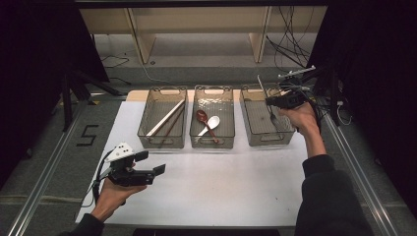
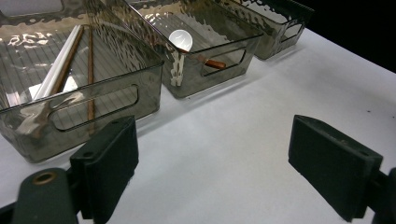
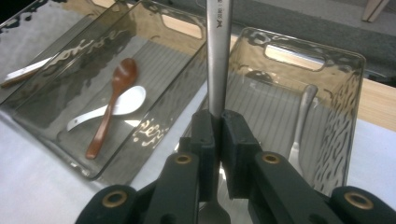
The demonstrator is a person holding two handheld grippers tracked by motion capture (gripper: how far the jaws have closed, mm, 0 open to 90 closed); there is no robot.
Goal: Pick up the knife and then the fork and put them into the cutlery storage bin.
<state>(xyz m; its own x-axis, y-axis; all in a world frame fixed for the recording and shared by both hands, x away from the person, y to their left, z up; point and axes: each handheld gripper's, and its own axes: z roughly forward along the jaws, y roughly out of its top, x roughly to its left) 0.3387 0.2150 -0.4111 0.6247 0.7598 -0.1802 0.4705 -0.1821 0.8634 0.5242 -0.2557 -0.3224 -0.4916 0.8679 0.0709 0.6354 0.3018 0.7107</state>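
While ribbed smoky bins (image 3: 343, 100) gleam, right gripper (image 3: 218, 128) pinches flat, seemingly steel handle (image 3: 218, 51).

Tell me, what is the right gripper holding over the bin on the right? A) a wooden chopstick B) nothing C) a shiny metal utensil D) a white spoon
C: the right gripper is shut on the flat handle of a metal utensil, above the right-hand bin.

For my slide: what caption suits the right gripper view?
Right gripper clamps a steel utensil handle above the smoky plastic bin.
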